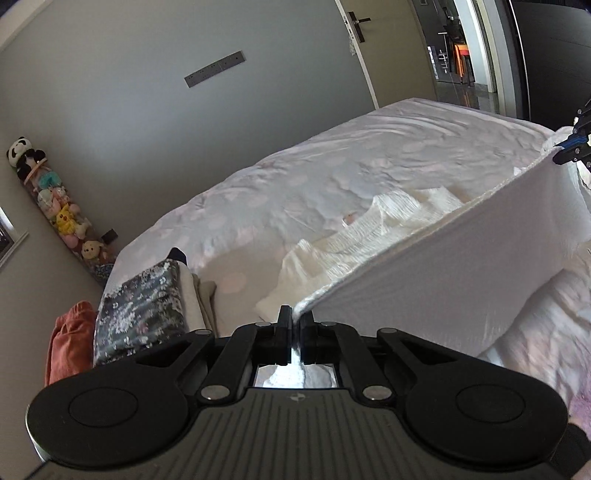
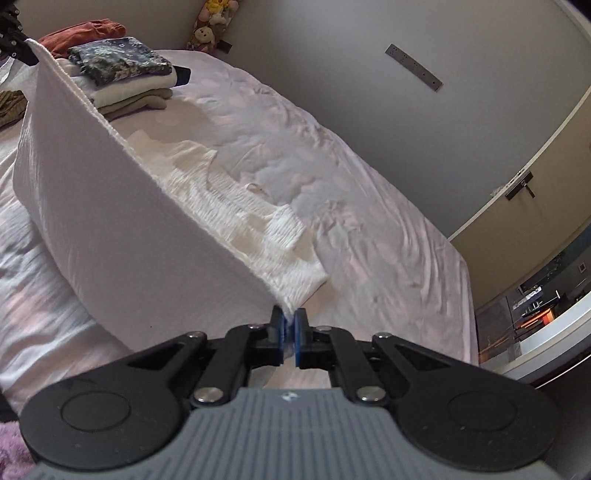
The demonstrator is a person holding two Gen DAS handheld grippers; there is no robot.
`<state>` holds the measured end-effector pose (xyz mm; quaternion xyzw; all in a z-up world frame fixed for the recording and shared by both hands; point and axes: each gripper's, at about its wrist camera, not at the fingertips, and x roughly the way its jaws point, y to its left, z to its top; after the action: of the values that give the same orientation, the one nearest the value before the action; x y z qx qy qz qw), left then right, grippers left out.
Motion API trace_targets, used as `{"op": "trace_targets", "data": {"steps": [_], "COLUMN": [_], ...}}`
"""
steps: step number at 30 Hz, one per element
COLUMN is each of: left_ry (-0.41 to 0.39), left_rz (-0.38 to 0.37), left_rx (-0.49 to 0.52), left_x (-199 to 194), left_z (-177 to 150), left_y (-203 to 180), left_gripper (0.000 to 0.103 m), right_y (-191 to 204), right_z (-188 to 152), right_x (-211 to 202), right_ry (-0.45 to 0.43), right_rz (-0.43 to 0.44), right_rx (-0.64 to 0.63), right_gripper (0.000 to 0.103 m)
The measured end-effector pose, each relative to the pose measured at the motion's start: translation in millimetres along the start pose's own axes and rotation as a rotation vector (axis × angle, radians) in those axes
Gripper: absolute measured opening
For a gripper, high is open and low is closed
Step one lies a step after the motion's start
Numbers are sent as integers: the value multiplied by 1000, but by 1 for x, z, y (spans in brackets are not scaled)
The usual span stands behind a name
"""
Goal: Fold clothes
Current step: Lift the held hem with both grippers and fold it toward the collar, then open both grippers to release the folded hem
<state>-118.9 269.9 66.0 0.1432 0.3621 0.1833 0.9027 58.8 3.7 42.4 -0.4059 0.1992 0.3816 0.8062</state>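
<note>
White garment (image 1: 443, 266): soft cloth, matt; ribbed/crinkly knit w/ a rough-looking edge. Bed (image 1: 332, 166) cover: thin smooth cloth, slight sheen, wrinkled. Folded stack (image 2: 125, 74): matt cloth, top piece floral print, under it plain cream. Left gripper (image 1: 294, 325) & right gripper (image 2: 290, 325): matt black plastic, shiny metal pivot pins; right jaws w/ blue pads. Wall (image 1: 129, 92): smooth, matt paint.

White ribbed garment (image 1: 436, 273); pale pink bedsheet (image 1: 332, 166); dark floral folded piece (image 2: 118, 61); rust-orange cloth (image 2: 83, 31); beige folded stack (image 2: 136, 98).
</note>
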Motion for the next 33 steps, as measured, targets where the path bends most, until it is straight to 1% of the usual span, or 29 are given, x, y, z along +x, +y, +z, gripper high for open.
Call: {"op": "trace_targets", "data": {"steps": [4,8,11,16,19,21,24,27,30,31,32,33], "left_ry": [14,61,105,185,231,265,299,316,322,325,330,331], "left_rz": [29,43,43,35,23,18,3,-16,-25,-29,-34,-35], "left_rx": [5,3,1,-6,-21,-23,-70,-125,-124,-127,-134,-145], "left_x": [38,97,149,242,294,327,364,388,401,405,408,411], "left_z": [33,55,62,60,54,49,39,29,21,18,17,15], "left_y": [19,38,46,50,50,48,49,51,47,46,46,46], "left_gripper": [2,2,2,2,2,2,2,2,3,3,6,9], "right_y": [-24,-40,-42,-29,-28,-28,-24,-19,-16,-15,-16,-17], "right_z": [37,70,93,120,121,120,114,107,98,95,93,91], "right_x": [40,98,147,249,304,336,373,404,417,420,422,424], "right_ry": [-12,-7,10,83,122,140,168,192,207,210,207,204], "right_rz": [-19,-16,-9,1,10,34,62,87,98,99,96,93], "right_rx": [-8,-18,-30,-37,-3,33,78,122,152,161,175,189], "right_gripper": [6,6,6,6,6,6,6,6,8,11,16,19]}}
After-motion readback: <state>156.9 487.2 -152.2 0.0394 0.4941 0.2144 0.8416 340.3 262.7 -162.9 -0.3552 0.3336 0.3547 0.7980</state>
